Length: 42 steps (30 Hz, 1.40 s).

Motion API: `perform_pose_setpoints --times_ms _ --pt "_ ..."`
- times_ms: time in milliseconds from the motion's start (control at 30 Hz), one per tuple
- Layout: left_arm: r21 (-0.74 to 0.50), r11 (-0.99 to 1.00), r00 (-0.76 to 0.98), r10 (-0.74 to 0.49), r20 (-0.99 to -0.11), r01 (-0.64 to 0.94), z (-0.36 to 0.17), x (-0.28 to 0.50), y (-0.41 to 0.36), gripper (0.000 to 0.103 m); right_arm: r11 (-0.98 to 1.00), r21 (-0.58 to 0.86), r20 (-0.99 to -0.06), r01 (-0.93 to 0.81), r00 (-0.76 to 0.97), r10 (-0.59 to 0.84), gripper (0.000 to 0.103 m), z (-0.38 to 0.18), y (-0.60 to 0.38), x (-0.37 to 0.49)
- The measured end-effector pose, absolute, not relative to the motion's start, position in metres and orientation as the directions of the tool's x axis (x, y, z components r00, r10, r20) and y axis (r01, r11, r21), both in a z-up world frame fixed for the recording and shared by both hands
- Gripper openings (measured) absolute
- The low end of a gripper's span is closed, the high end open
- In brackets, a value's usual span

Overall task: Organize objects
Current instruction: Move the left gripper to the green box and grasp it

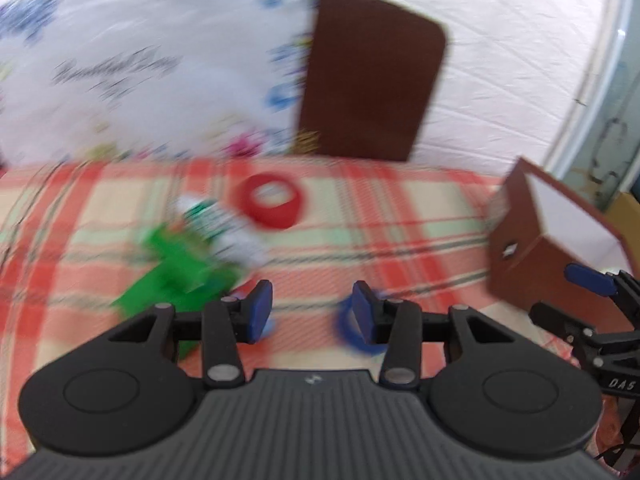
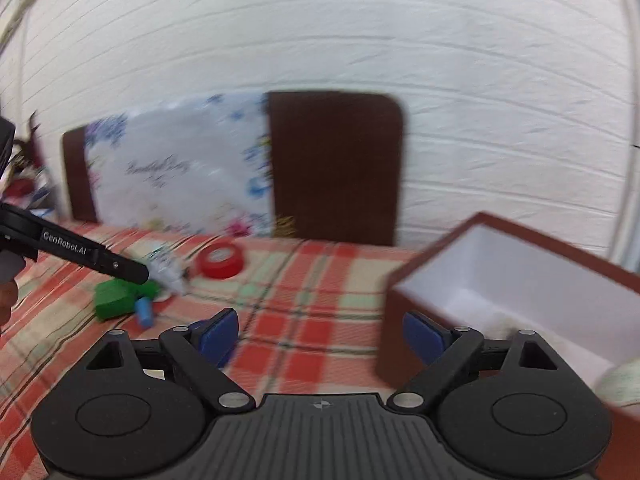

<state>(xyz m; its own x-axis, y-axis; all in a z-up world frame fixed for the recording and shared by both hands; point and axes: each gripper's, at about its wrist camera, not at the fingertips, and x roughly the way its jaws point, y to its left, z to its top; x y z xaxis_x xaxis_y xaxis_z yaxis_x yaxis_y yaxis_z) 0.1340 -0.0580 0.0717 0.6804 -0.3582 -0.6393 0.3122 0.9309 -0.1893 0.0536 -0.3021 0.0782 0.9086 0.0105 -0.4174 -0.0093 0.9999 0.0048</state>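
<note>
My left gripper is open and empty, low over the plaid cloth. A blue ring lies right under its right finger. Ahead to the left are a green block, a white and green tube and a red tape roll. My right gripper is open and empty beside the brown box, whose white inside holds a pale round thing. In the right wrist view I also see the red tape roll, the green block and a small blue cylinder.
A brown panel and a floral sheet lean against the white wall at the back of the table. The brown box stands at the right edge in the left wrist view. Both views are blurred by motion.
</note>
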Motion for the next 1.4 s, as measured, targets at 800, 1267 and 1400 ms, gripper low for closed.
perform_pose_setpoints --times_ms 800,1267,1400 --pt "-0.327 0.930 0.680 -0.348 -0.645 0.166 0.038 0.197 0.060 0.043 0.929 0.028 -0.576 -0.368 0.754 0.316 0.076 0.037 -0.123 0.168" --pt "-0.421 0.876 0.631 -0.467 -0.619 0.235 0.016 0.194 0.049 0.024 0.946 0.061 -0.624 -0.319 0.728 0.286 0.066 0.025 -0.109 0.196" --pt "-0.484 0.851 0.627 -0.492 -0.604 0.202 0.022 0.162 0.055 0.019 0.933 0.051 -0.621 -0.357 0.720 0.309 0.065 0.030 -0.108 0.163"
